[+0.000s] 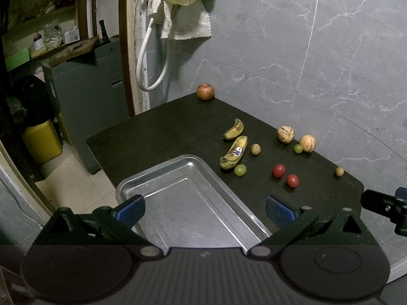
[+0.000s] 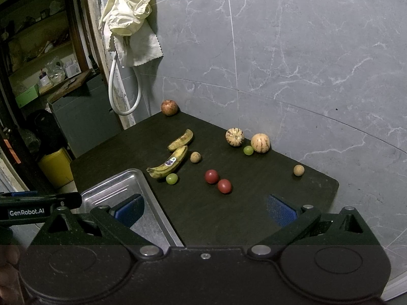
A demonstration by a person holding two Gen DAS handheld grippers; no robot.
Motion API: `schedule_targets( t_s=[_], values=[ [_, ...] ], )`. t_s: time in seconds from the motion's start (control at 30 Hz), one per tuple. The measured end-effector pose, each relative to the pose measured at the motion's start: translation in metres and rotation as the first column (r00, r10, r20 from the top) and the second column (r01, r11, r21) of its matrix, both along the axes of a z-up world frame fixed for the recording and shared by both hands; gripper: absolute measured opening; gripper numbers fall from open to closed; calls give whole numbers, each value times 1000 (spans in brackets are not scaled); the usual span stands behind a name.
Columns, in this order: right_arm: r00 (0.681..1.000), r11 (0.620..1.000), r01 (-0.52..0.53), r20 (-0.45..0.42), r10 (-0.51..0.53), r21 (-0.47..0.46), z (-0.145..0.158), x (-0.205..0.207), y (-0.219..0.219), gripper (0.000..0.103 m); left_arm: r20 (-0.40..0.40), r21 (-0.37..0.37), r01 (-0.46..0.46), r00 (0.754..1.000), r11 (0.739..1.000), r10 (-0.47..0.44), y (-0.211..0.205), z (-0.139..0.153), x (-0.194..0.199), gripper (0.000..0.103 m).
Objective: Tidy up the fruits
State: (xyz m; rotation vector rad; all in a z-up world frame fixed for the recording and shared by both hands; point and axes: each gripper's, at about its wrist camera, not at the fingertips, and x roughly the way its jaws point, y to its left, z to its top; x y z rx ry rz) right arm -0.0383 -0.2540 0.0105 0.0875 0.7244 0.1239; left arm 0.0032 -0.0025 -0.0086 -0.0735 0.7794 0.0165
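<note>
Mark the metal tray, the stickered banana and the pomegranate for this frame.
metal tray (image 1: 162,169): left wrist view, far rim.
stickered banana (image 2: 162,168): right wrist view, mid-body below the sticker.
pomegranate (image 2: 169,107): right wrist view, centre of the fruit.

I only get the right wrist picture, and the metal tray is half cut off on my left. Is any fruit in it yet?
Observer: No. The left wrist view shows the whole tray, and it holds no fruit.
Operator: And the black bar at my left edge, what is that?
Observer: That is the left gripper. In its own view its jaws stand wide open, holding nothing.
</note>
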Motion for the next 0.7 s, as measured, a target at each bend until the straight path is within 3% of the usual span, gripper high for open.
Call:
schedule_targets(
  t_s=[0.7],
  values=[
    [1000, 1000, -3, 2, 3, -2, 0, 2, 0, 102, 0, -3, 1, 1000, 1000, -1, 0, 0, 0, 103]
  ],
)
